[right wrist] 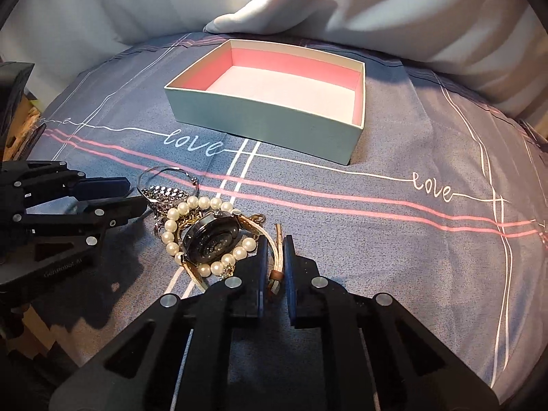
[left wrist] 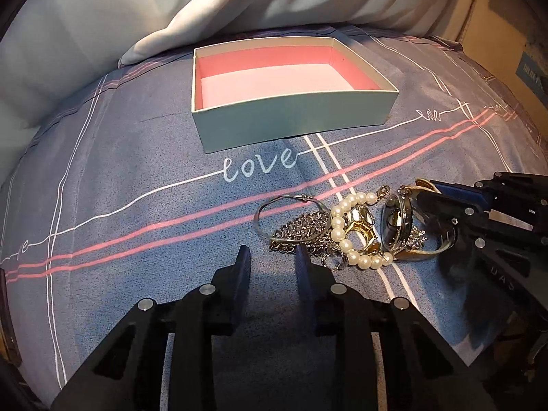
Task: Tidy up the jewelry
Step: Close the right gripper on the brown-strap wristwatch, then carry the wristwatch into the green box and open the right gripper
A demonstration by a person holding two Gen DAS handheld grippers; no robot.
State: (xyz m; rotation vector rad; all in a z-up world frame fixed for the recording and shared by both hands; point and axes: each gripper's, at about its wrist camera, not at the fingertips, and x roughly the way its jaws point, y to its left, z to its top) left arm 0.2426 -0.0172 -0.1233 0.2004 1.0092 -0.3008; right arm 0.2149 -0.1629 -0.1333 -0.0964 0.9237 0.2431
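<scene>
Blue-grey bedspread (right wrist: 394,144) carries tangled jewelry (right wrist: 202,226) near its front edge, before the box (right wrist: 274,120): right gripper (right wrist: 275,257) pinches the slippery watch (right wrist: 210,239) by its limp strap (right wrist: 278,239), left gripper (left wrist: 272,263) half-apart, empty.

Surface: a bed spread with a blue-grey sheet (left wrist: 137,157), crossed by white lines, twin pink stripes and the script word "love".
Far edge: white pillows (left wrist: 85,44) lie along it.
Middle, far: an open box (left wrist: 294,120), pale green outside and pink inside, sits on the sheet.
Near right: a tangled heap on the sheet, namely a pearl bracelet (left wrist: 342,229), a watch (right wrist: 210,241), a silver hoop (left wrist: 291,219) and sparkly pieces (left wrist: 301,226).
</scene>
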